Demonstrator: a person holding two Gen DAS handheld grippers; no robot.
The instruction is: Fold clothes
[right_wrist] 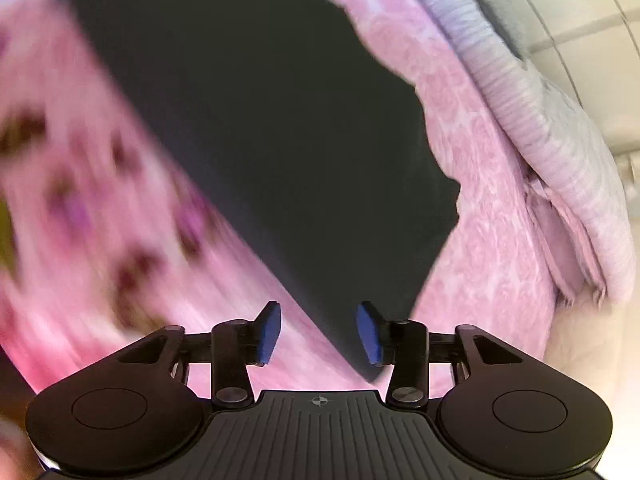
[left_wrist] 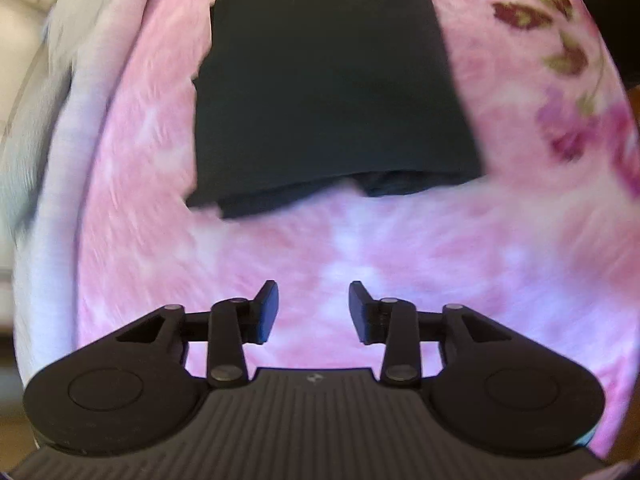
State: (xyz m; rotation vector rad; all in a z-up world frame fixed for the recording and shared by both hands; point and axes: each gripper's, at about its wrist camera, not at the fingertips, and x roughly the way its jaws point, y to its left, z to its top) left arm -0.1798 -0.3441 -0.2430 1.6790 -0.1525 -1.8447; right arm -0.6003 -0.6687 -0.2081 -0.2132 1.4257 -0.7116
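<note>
Dark garment (left_wrist: 332, 92), folded flat, lies on a pink floral blanket (left_wrist: 360, 248); left gripper (left_wrist: 314, 310) above the blanket just short of the garment's near edge, jaws apart, empty; right gripper (right_wrist: 319, 332) over its corner, jaws apart, gripping nothing; pale ribbed cloth (right_wrist: 552, 152) along the blanket's edge

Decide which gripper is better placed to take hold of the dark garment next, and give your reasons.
Probably the right gripper: the dark garment's corner lies between its open jaws. The left gripper, also open, has only pink blanket between its jaws.

one dark garment (left_wrist: 328, 92), one pink blanket (left_wrist: 360, 248)
</note>
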